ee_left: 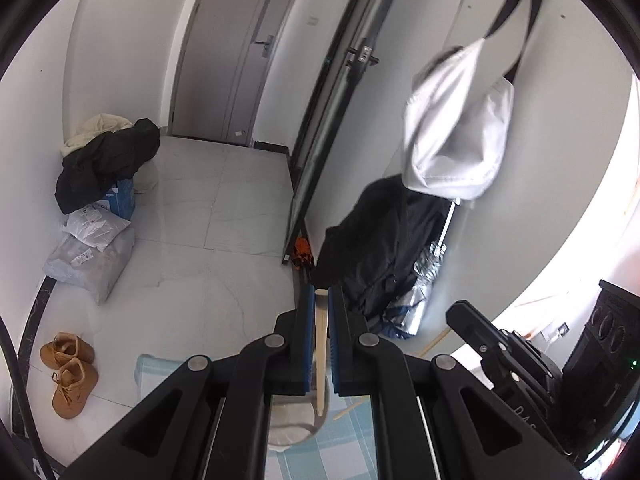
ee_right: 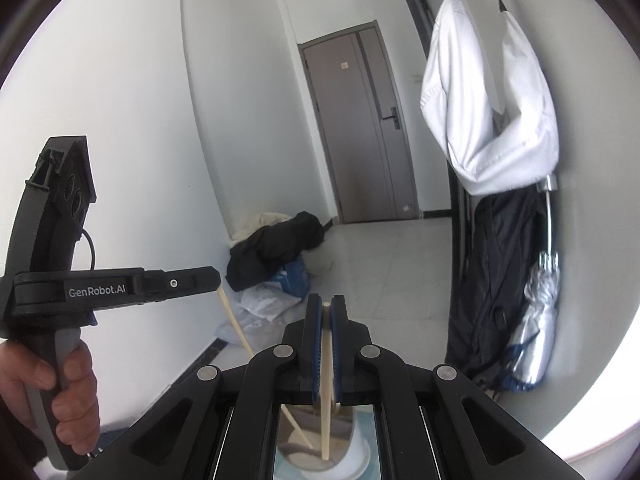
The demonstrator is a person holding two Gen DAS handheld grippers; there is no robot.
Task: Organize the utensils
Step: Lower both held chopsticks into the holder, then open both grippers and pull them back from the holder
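Both grippers raised over a white cylindrical utensil holder (ee_right: 352,452), which stands on a pale blue checked cloth (ee_left: 344,452) covering the desk.

Left gripper (ee_left: 321,300): jaws pressed onto a pale wooden chopstick (ee_left: 321,344), held upright, its lower end reaching down to the holder's rim. Whether the tip is inside the holder cannot be told from the left wrist view.

Right gripper (ee_right: 327,308): jaws pinching a second pale wooden chopstick (ee_right: 327,384), also upright, lower end dipping into the holder's mouth.

In the right wrist view the left gripper's stick slants down toward the same holder.

Judgement: late in a placement step. Both sticks are over or partly in the holder, neither let go. Left to do: lower, part the jaws, withdraw. A further stick (ee_left: 350,407) lies on the cloth beside the holder, probably still to collect.
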